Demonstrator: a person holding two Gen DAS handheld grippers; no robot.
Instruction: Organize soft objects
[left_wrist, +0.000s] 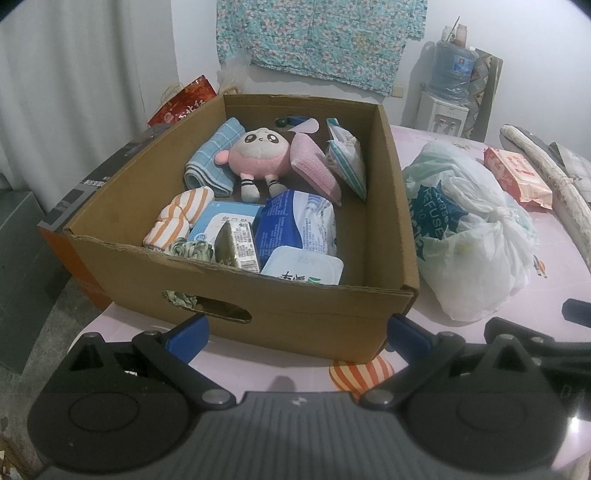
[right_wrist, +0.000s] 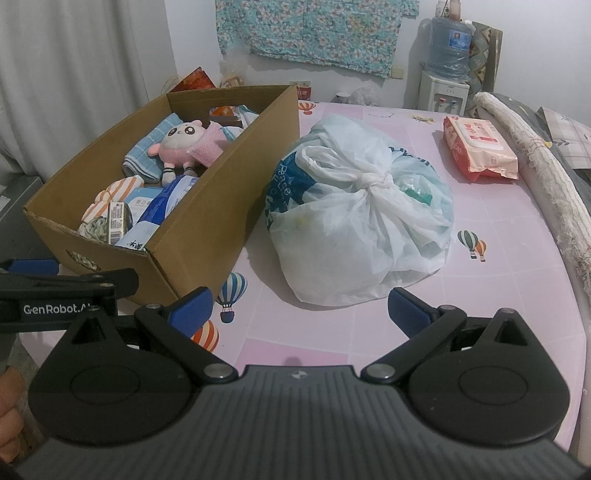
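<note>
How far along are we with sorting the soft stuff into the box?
Mostly done, it seems. The cardboard box already holds the pink plush, blue towel, striped cloth and several packets. Nothing is in hand: the left hand-held gripper and right hand-held gripper are both open and empty. Left outside on the table: the knotted plastic bag and the pink wipes pack.

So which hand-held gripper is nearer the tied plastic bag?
Right. The right hand-held gripper sits open directly in front of the plastic bag, close to it. The left hand-held gripper faces the cardboard box, with the bag off to its right.
</note>
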